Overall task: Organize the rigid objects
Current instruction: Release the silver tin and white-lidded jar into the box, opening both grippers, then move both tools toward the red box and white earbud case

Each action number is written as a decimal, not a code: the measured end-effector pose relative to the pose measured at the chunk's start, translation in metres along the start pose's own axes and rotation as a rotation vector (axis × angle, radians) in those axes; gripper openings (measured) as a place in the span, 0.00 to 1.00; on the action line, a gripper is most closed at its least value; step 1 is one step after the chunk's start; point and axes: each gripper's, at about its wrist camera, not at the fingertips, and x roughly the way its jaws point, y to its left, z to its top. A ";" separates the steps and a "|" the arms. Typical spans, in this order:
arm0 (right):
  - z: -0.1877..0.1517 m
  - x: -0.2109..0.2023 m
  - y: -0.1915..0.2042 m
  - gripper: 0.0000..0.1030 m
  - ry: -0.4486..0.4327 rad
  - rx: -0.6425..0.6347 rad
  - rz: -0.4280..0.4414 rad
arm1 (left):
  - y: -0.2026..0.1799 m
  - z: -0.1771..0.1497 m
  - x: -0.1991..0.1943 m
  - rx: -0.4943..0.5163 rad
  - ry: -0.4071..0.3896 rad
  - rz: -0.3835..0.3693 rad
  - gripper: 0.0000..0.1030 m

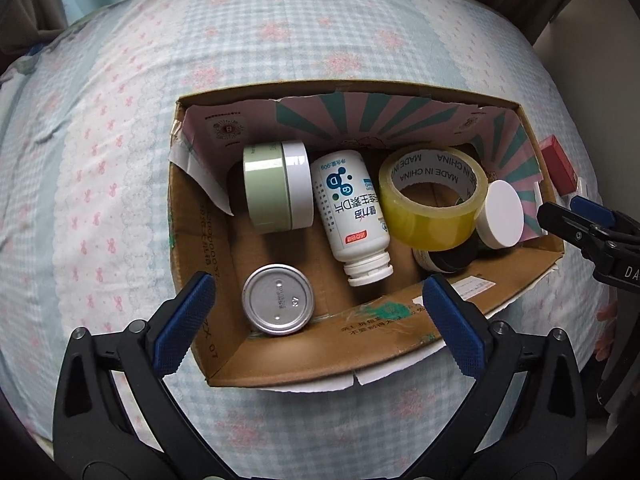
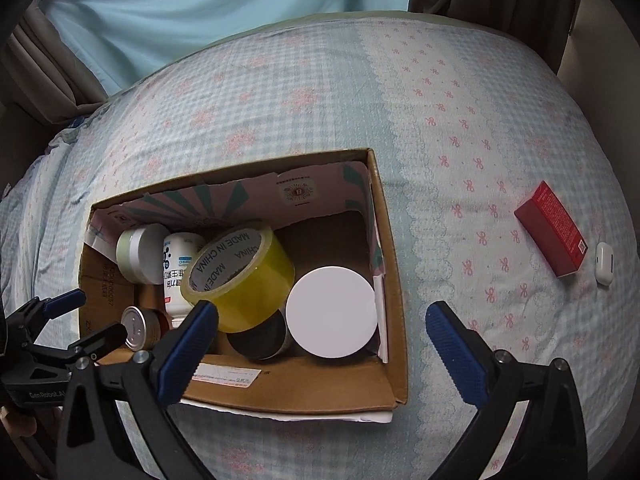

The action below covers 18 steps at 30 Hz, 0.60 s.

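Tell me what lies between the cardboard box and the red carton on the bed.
Only bare patterned bedsheet separates the cardboard box from the red carton; the right wrist view shows this.

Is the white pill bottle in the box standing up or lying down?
Lying down. The white pill bottle rests on its side on the box floor, its cap end toward the near wall, between the green jar and the tape roll.

A bed under a blue-checked sheet with pink bows carries everything. An open cardboard box sits directly on it — and well apart, to the box's right, a red carton lies just beside a small white case.
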 end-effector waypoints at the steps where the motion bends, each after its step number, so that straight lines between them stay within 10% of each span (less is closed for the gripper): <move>1: -0.002 0.000 -0.001 1.00 0.009 -0.005 0.001 | 0.001 -0.002 -0.001 -0.006 0.000 -0.001 1.00; 18: -0.007 -0.075 0.013 1.00 -0.067 -0.044 0.023 | -0.013 -0.010 -0.085 -0.008 -0.073 0.044 1.00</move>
